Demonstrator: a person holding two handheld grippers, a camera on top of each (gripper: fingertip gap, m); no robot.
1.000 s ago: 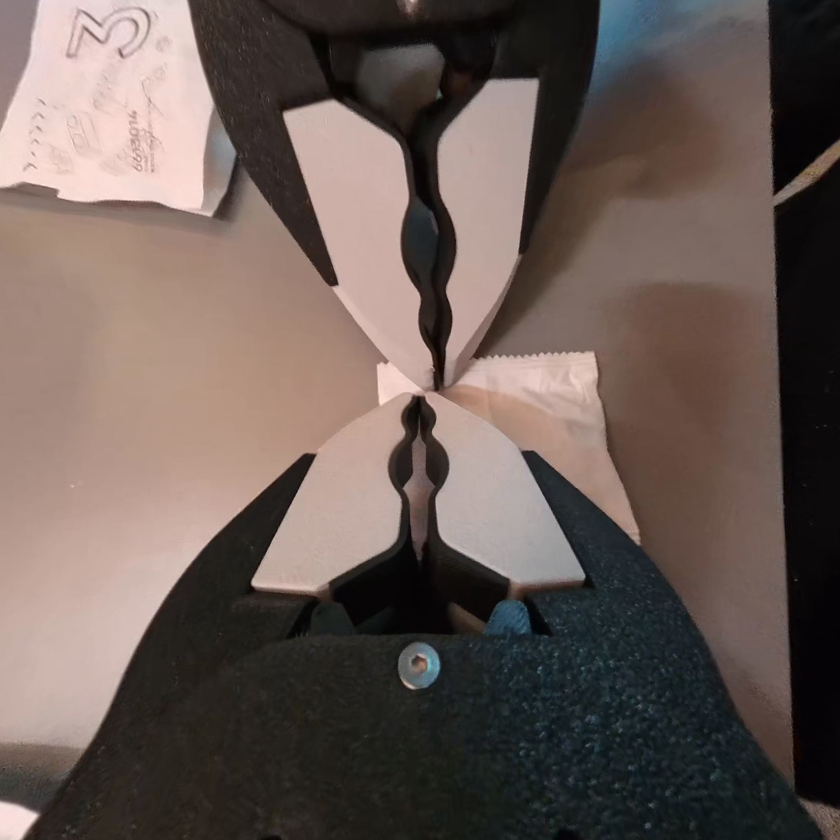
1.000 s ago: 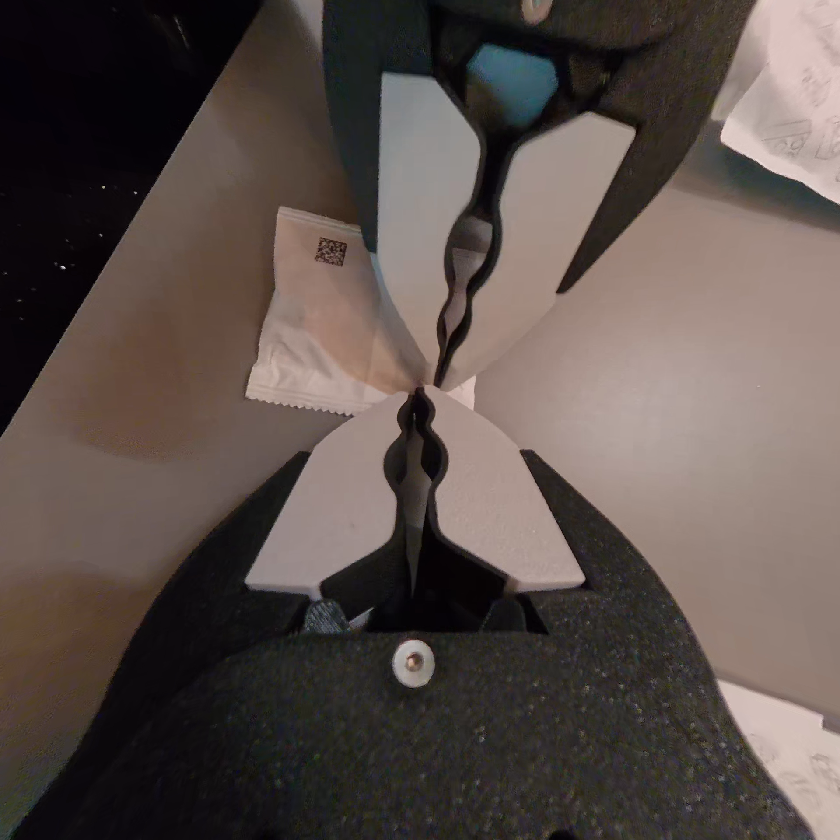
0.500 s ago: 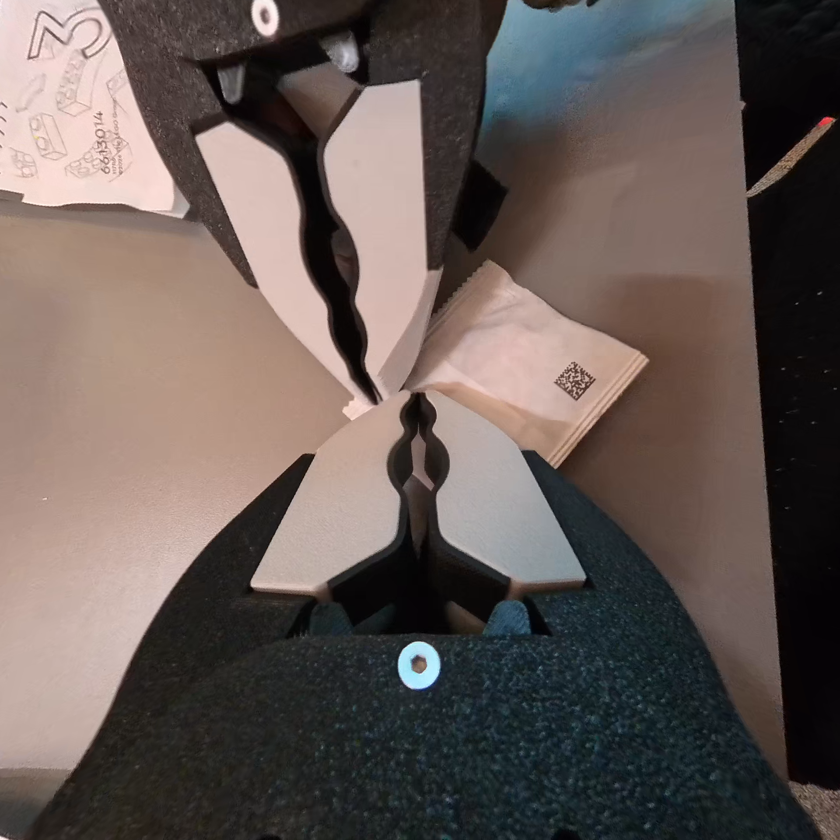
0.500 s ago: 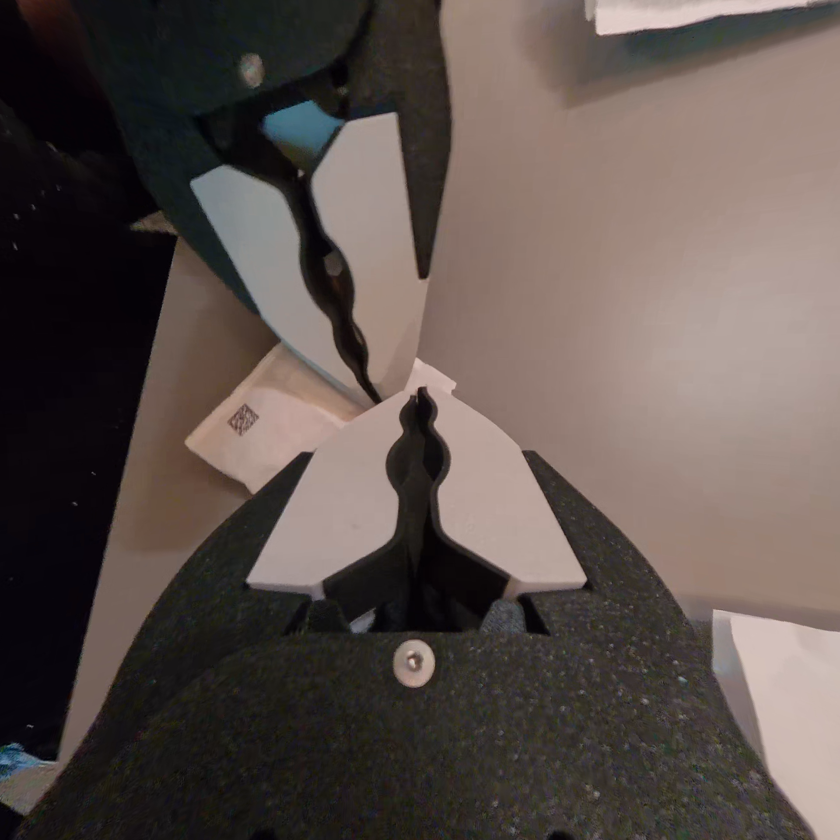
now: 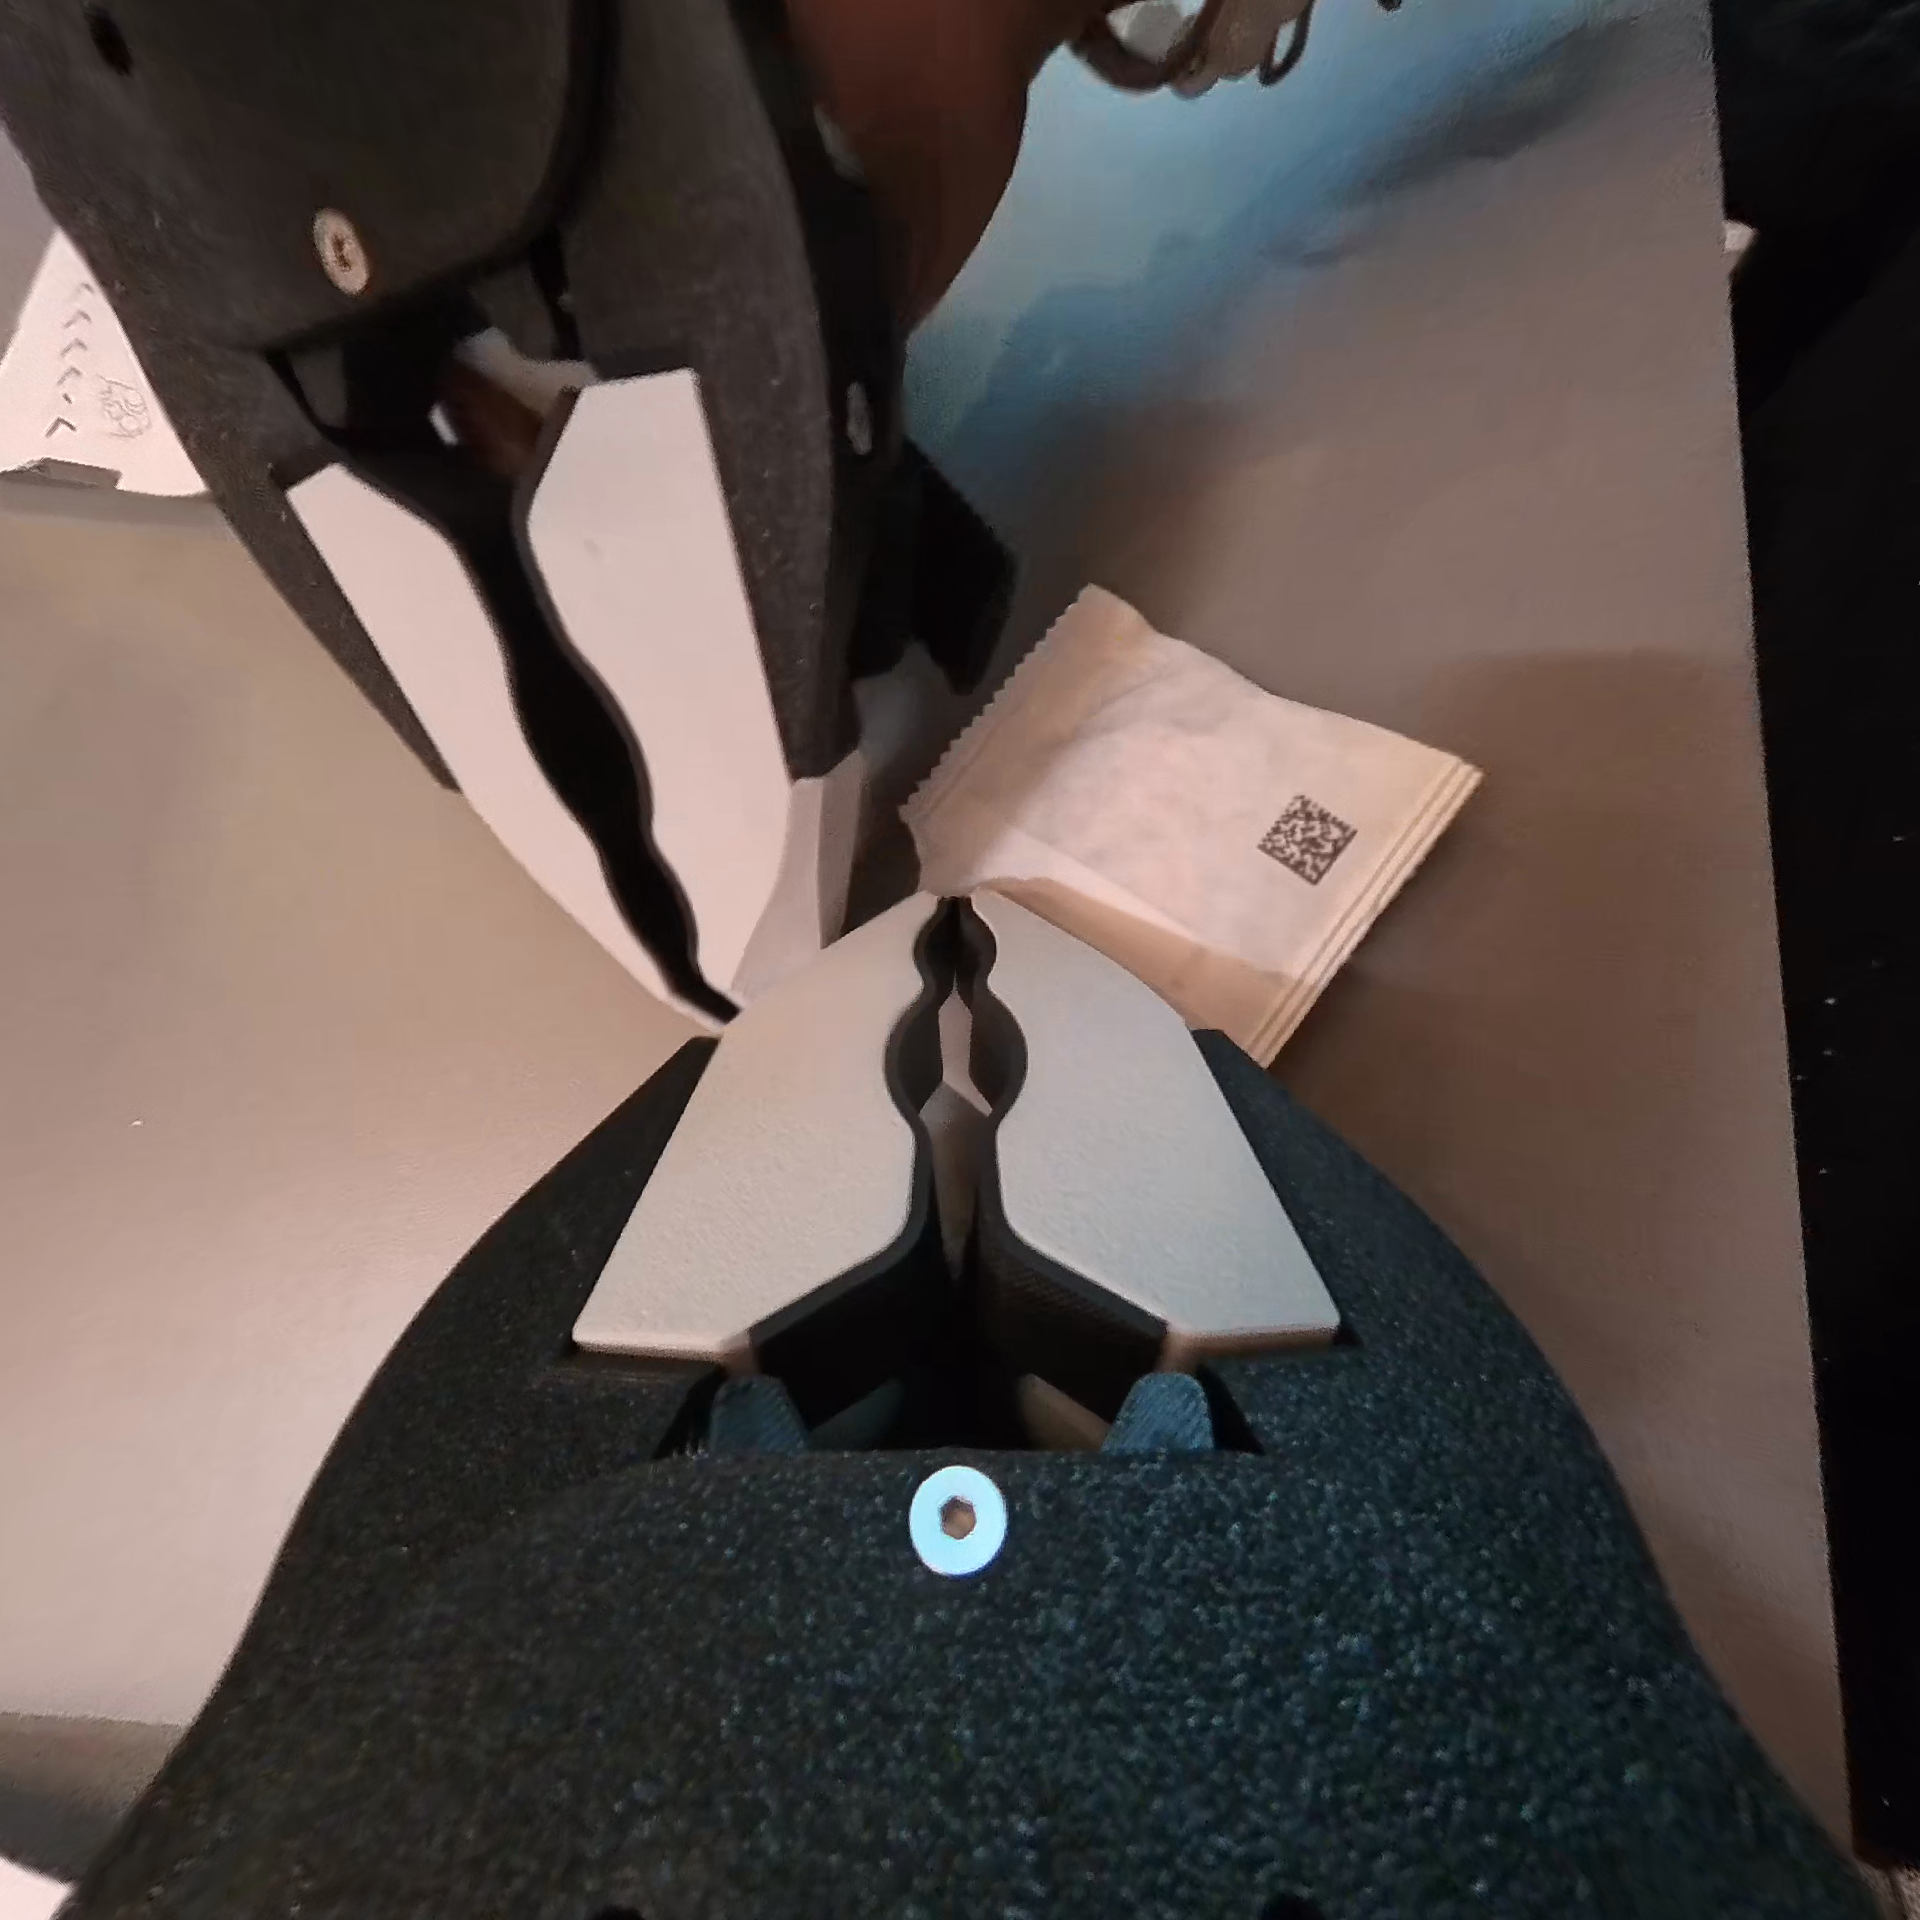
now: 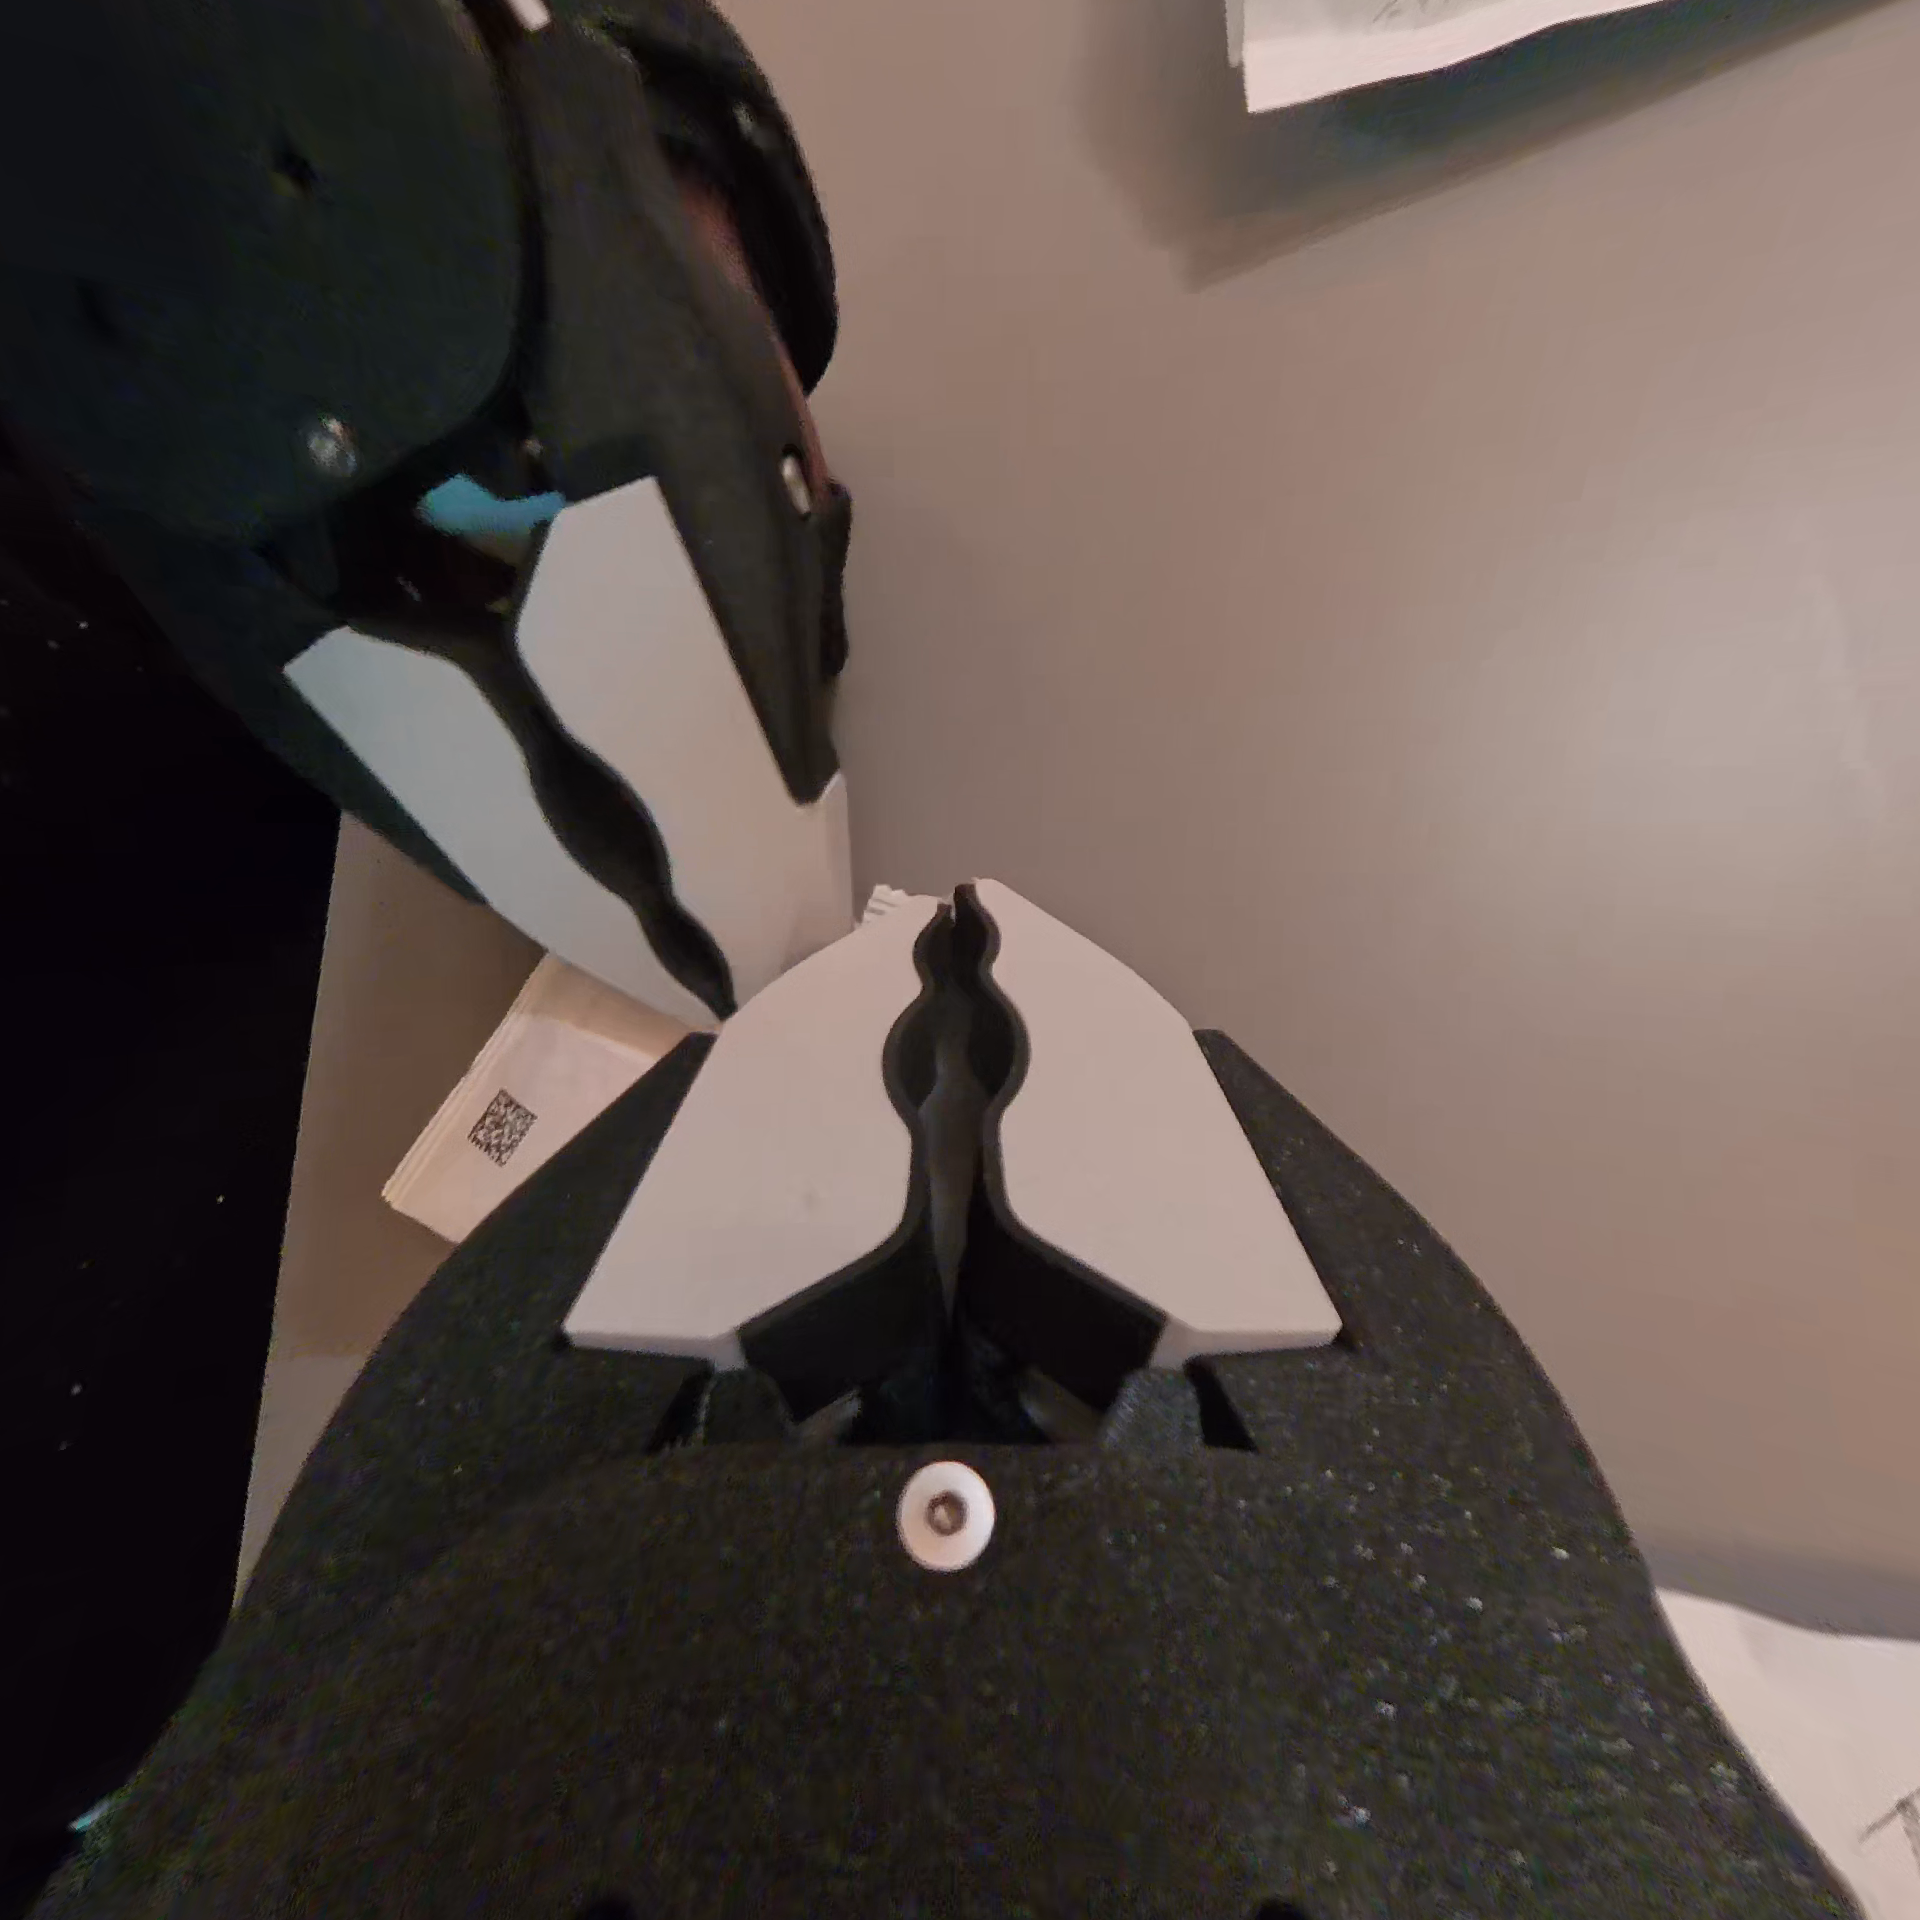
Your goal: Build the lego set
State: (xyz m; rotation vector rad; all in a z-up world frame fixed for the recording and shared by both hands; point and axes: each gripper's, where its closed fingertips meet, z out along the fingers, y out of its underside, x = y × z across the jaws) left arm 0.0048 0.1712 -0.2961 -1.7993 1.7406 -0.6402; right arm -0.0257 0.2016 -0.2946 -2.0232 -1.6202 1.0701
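We see the left claw [image 5: 954,906] clamped on the torn edge of a white paper sachet [image 5: 1174,800] bearing a square matrix code, above the grey table [image 5: 260,935]. The right claw [image 6: 961,896] is together on a small serrated white scrap [image 6: 881,902]. Printed sheets [image 6: 1403,42] lie far off.

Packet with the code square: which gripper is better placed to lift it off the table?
Left, probably. The left gripper already has its fingers shut on the packet at its near edge. The right gripper points at bare table, with the packet off to its side.
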